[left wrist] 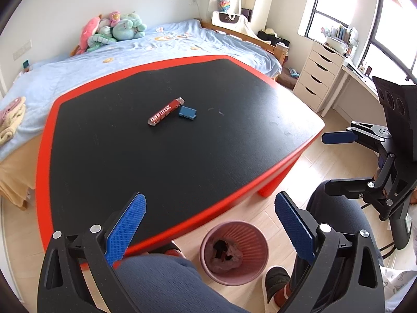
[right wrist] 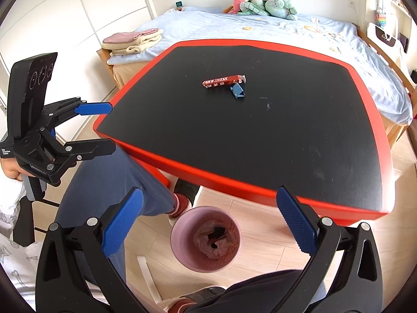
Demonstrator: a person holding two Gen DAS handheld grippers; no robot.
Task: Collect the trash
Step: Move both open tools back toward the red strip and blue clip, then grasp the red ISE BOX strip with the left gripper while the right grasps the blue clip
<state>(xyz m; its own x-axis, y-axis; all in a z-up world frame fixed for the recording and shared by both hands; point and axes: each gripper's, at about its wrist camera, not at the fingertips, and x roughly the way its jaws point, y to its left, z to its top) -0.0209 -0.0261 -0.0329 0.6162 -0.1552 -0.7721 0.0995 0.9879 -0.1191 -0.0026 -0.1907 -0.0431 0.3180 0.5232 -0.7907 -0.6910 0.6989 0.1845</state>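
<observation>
While some trash is already lying in the pink bin, nothing is being gripped by left gripper or right gripper, both spread, with red wrapper and blue box being left touching mid-table.

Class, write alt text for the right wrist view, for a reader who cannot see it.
An open blue-padded right gripper hovers above a pink plastic waste bin on the floor. Beyond it, a red wrapper and a small blue piece lie on a black, red-edged table.
</observation>
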